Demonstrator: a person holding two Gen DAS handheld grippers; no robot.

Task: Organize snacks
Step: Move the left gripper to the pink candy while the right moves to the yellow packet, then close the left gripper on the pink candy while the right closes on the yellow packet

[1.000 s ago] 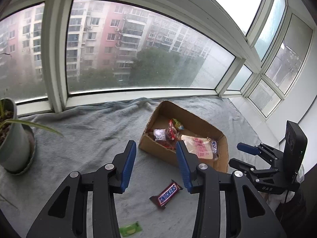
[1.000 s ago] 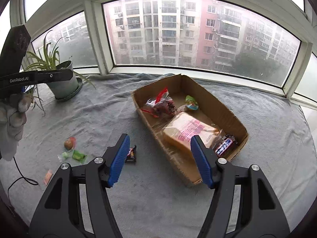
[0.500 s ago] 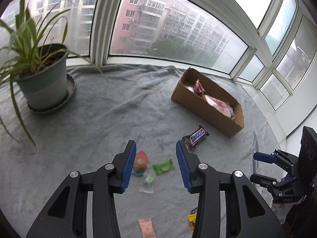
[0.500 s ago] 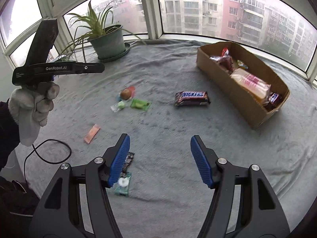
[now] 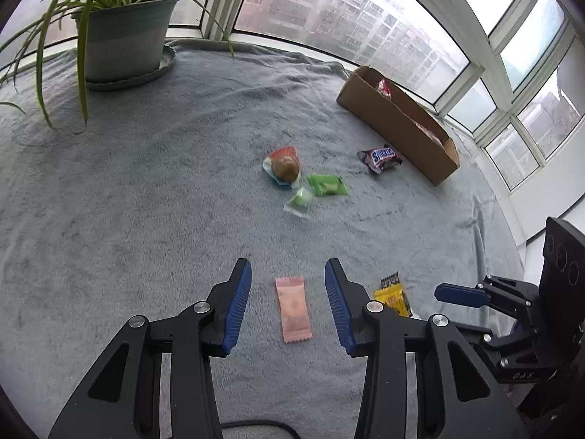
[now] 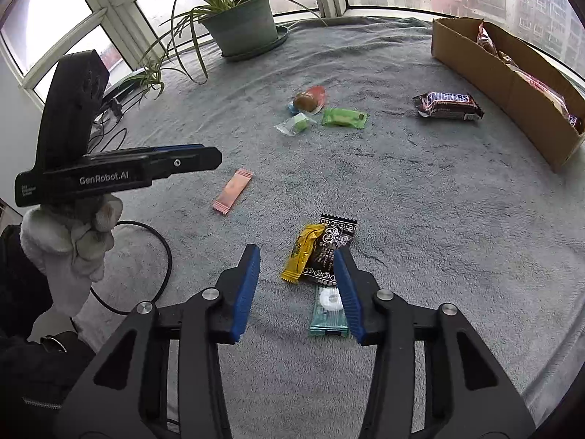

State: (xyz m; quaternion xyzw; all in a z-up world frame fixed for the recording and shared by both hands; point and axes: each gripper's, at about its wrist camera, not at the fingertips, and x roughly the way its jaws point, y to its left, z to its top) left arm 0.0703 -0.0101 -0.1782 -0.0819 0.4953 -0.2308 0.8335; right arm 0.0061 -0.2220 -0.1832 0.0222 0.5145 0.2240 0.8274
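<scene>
Snacks are scattered over a worktop [image 5: 120,219] draped in a soft, napped grey cloth. A flat, oblong pink sachet [image 5: 293,310] with crimped ends is framed between the ribbed blue pads of the left gripper [image 5: 288,301], which is held wide and empty above it. From that sachet, a glossy yellow wrapper [image 5: 393,298] is seen at 3 o'clock, just beside the gripper's right finger. A round brown sweet in clear film [image 5: 285,167], a green packet [image 5: 327,185] and a small green cube in clear wrap [image 5: 300,201] are clustered at 12 o'clock, the cube touching the packet. A shiny brown Snickers bar [image 5: 380,156] lies at 1 o'clock, near a long, shallow cardboard box [image 5: 398,128] that already holds wrapped items.

The right gripper [image 6: 297,289] is likewise spread wide and empty, over a crinkled yellow wrapper [image 6: 302,254], a black printed packet [image 6: 331,252] and a teal mint pack [image 6: 329,312]. A potted spider plant [image 6: 241,22] stands far off at 11 o'clock.
</scene>
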